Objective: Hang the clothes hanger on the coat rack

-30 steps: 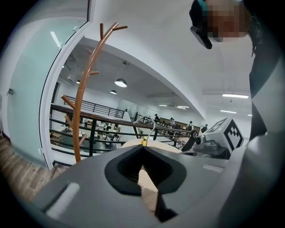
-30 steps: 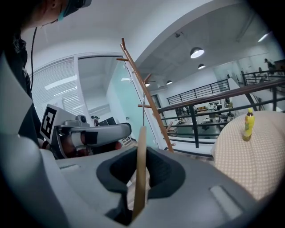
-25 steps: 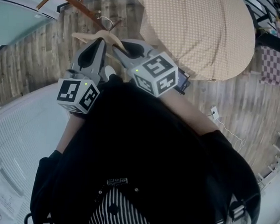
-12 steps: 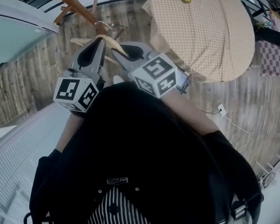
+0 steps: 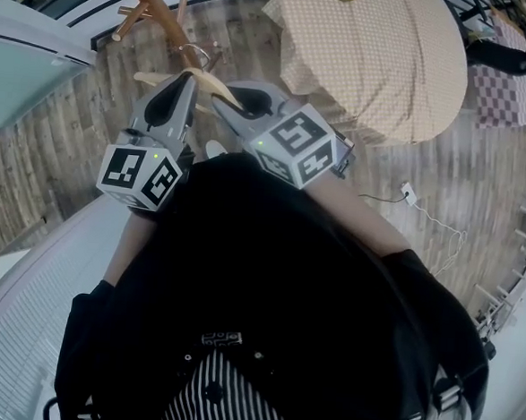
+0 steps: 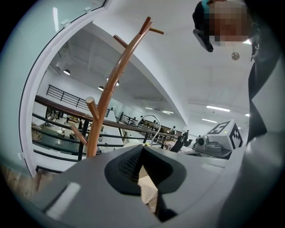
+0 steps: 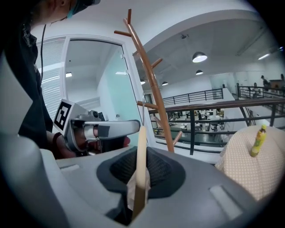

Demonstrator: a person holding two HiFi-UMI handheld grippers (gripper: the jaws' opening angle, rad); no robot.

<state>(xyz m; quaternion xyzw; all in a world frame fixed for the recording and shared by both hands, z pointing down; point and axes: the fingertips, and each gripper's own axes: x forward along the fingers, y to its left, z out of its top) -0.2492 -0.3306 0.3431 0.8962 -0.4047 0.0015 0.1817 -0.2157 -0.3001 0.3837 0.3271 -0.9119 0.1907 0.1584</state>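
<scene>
A pale wooden clothes hanger (image 5: pixel 202 76) with a metal hook (image 5: pixel 195 51) is held up between both grippers. My left gripper (image 5: pixel 186 81) is shut on it near the hook (image 6: pixel 153 130). In the right gripper view one wooden arm (image 7: pixel 140 165) runs up between the pads of my right gripper (image 7: pixel 140 153), which is shut on it. The brown wooden coat rack (image 5: pixel 157 16) stands just beyond the hook; its trunk and pegs (image 6: pixel 108 91) rise ahead and to the left in the left gripper view, and its trunk (image 7: pixel 152 87) stands centre in the right gripper view.
A round table (image 5: pixel 373 51) under a checked cloth stands to the right, with a yellow bottle (image 7: pixel 257 140) on it. A glass wall (image 5: pixel 31 63) and a black railing (image 7: pixel 209 107) lie behind the rack. A white cable (image 5: pixel 425 211) trails on the plank floor.
Both grippers have carried the hanger toward the coat rack. The rack's trunk now shows right by the hook instead of further off to the upper left.
</scene>
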